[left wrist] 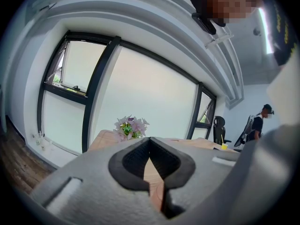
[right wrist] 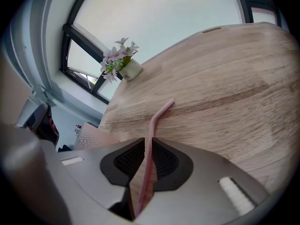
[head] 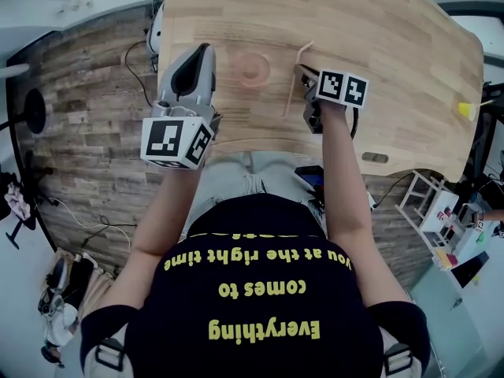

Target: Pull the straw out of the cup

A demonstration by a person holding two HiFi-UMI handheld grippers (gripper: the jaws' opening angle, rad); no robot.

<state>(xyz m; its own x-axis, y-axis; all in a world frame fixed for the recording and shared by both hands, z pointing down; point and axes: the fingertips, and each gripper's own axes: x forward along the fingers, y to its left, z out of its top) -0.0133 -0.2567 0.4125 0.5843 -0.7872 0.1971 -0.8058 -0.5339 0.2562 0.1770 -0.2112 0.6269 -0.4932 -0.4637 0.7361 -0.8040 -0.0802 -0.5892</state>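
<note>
A pink bendy straw (head: 294,83) is outside the translucent pink cup (head: 252,68), which stands on the wooden table (head: 394,38). My right gripper (head: 302,73) is just right of the cup. In the right gripper view the straw (right wrist: 149,163) runs up between the dark pads, and its bent tip reaches out over the table. My right gripper (right wrist: 146,146) is shut on it, and the cup (right wrist: 91,136) shows at its left. My left gripper (head: 198,53) hovers left of the cup. In its own view my left gripper (left wrist: 150,142) is shut with nothing in it.
A small pot of flowers (right wrist: 124,64) stands at the table's far end by the window. A yellow cup with a straw (head: 466,110) sits at the right edge. An office chair (left wrist: 219,128) and a person (left wrist: 262,121) are beyond the table.
</note>
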